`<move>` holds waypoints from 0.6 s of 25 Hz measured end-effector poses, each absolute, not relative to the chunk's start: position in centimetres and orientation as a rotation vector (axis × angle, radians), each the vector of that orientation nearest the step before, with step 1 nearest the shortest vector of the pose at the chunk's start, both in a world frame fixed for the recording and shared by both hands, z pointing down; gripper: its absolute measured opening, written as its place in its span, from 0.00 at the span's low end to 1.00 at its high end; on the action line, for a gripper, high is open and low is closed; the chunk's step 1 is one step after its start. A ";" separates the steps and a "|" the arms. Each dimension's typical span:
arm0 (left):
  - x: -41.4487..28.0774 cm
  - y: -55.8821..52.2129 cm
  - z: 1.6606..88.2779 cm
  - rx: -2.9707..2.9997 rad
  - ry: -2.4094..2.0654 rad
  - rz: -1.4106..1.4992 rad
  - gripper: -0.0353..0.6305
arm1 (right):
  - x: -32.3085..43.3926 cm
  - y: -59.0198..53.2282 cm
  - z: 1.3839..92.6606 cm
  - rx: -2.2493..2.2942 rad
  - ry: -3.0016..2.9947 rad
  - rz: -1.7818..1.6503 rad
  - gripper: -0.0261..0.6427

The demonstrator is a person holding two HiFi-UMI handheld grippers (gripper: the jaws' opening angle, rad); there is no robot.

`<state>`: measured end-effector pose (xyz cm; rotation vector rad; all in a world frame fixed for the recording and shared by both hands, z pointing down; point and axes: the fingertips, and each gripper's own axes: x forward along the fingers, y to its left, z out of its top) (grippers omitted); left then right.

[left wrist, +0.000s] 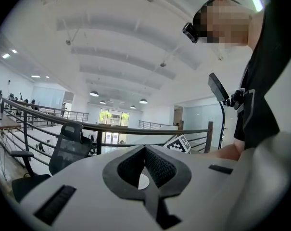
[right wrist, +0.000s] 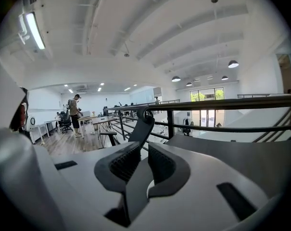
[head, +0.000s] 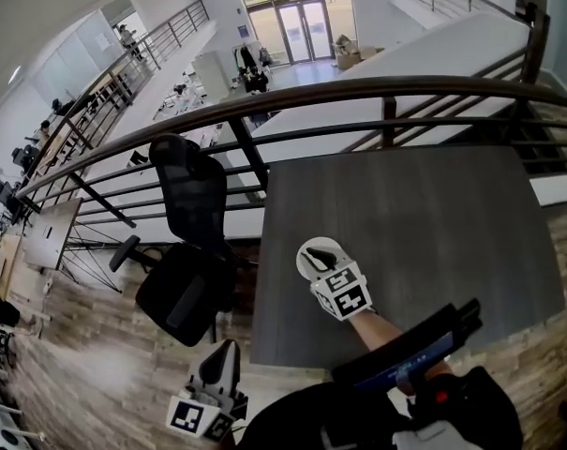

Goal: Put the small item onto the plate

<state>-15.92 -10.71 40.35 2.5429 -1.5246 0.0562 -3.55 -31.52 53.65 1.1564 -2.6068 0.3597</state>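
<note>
No small item and no plate can be found in any view, so the item's place cannot be given. The table [head: 405, 232] is shown as a bare dark grey top. With the item unseen, its weight, stiffness, slipperiness and fragility cannot be judged. No holding point can be chosen, and neither its heading nor its long axis can be told. From the task wording alone, something light and pinchable by two jaws may be expected, but that is only a guess.

The right gripper [head: 320, 254] is held over the table's near edge. In its own view, the right gripper [right wrist: 141, 150] is seen nearly closed, with a narrow gap left and nothing between the pads.

The left gripper [head: 229, 347] is held low, off the table's left side. Its jaws are seen closed tip to tip and empty.

A chair [head: 189, 242] stands left of the table, and a railing [head: 358, 92] runs behind it.
</note>
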 end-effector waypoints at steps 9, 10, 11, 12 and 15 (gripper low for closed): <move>-18.0 -5.5 40.3 2.635 -1.419 -0.018 0.06 | -4.4 -24.2 49.8 1.286 -2.623 0.266 0.07; -18.1 -4.9 40.2 2.640 -1.405 -0.019 0.06 | -4.5 -23.4 49.4 1.295 -2.620 0.264 0.07; -18.3 -4.4 40.0 2.645 -1.389 -0.023 0.06 | -4.5 -22.5 49.0 1.306 -2.616 0.268 0.07; -18.3 -4.0 39.7 2.651 -1.370 -0.039 0.06 | -4.5 -21.8 48.6 1.321 -2.609 0.277 0.07; -18.4 -2.5 38.1 2.677 -1.300 -0.147 0.06 | -4.8 -19.5 47.3 1.379 -2.589 0.296 0.04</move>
